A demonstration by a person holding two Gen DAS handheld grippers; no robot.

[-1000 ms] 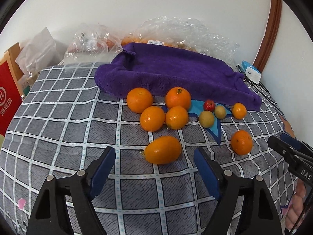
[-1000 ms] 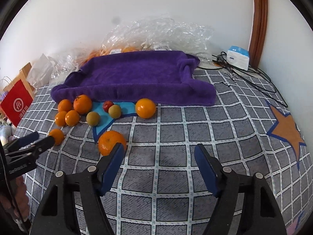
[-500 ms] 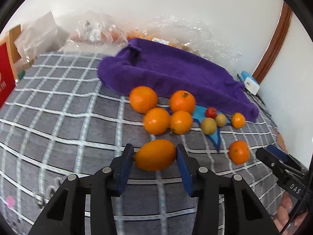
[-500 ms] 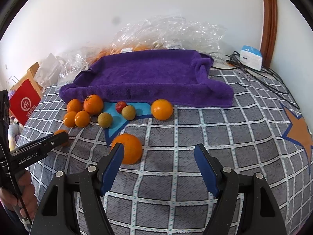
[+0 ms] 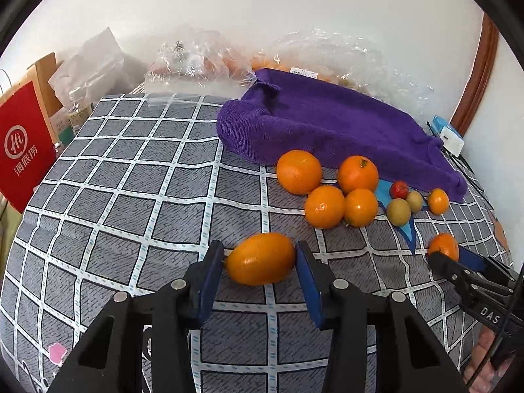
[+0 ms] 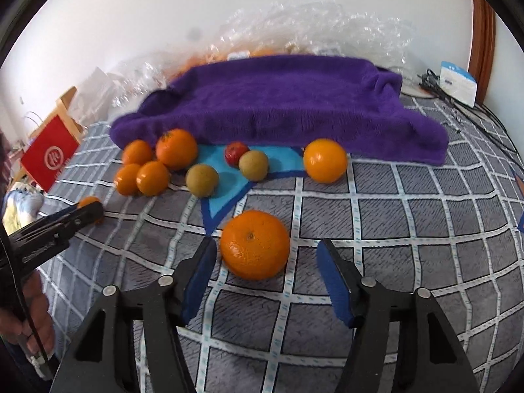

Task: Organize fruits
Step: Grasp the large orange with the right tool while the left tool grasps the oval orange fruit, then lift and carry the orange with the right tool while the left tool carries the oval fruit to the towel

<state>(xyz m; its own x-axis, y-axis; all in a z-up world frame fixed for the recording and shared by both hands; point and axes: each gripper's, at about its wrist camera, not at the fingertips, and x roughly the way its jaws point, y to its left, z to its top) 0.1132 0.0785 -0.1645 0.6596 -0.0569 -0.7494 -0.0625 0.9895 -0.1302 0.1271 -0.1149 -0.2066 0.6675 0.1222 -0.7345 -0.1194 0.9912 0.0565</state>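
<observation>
My left gripper [image 5: 260, 257] is shut on an oval orange fruit [image 5: 260, 258] that rests on the grid-patterned cloth. My right gripper [image 6: 266, 263] is open, its blue pads on either side of a round orange [image 6: 254, 244], not touching it. Behind lie a cluster of several oranges [image 5: 327, 190], two greenish-brown fruits [image 6: 202, 180], a small red fruit [image 6: 235, 153] and another orange [image 6: 325, 160]. A purple towel [image 5: 327, 127] lies beyond them. The right gripper shows in the left wrist view [image 5: 458, 262], the left gripper in the right wrist view [image 6: 78, 214].
Clear plastic bags [image 5: 203, 62] with more fruit lie against the wall. A red paper bag [image 5: 23, 150] stands off the left edge. A white and blue box [image 6: 457, 82] with cables sits at the back right.
My left gripper closed from wide open onto the oval orange fruit. My right gripper moved forward and left until the round orange sat between its open pads.
</observation>
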